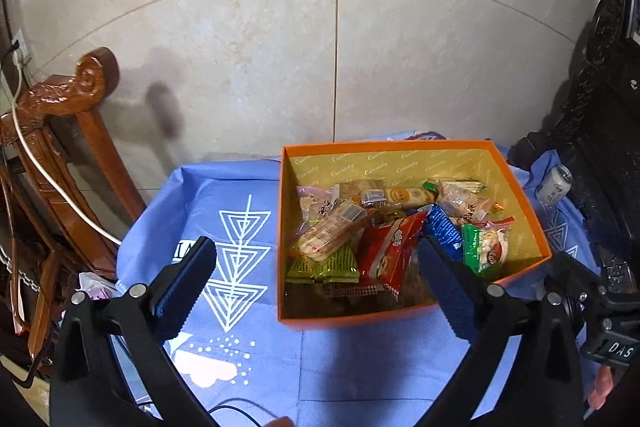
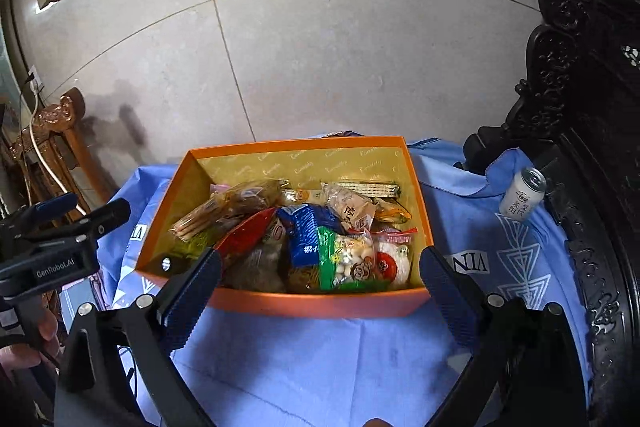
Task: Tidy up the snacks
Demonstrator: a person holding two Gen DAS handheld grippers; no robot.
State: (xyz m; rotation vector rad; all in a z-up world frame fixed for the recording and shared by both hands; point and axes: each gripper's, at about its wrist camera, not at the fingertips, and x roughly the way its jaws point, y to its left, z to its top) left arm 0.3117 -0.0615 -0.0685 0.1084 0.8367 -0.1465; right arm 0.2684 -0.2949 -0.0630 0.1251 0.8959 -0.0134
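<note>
An orange box (image 1: pixel 524 203) stands on a blue cloth (image 1: pixel 360 367) and holds several wrapped snacks, among them a red packet (image 1: pixel 390 251), a green packet (image 1: pixel 482 247) and a blue packet (image 1: pixel 442 231). The box also shows in the right wrist view (image 2: pixel 312 303), with the same red packet (image 2: pixel 244 235), green packet (image 2: pixel 344 259) and blue packet (image 2: pixel 304 231). My left gripper (image 1: pixel 316 259) is open and empty, above the box's near left corner. My right gripper (image 2: pixel 320 275) is open and empty, just before the box's front wall.
A small white can (image 2: pixel 522 193) stands on the cloth right of the box; it also shows in the left wrist view (image 1: pixel 554 185). A dark carved cabinet (image 2: pixel 592 107) rises at the right. A brown wooden chair (image 1: pixel 68 131) with a white cable stands left. A tiled wall lies behind.
</note>
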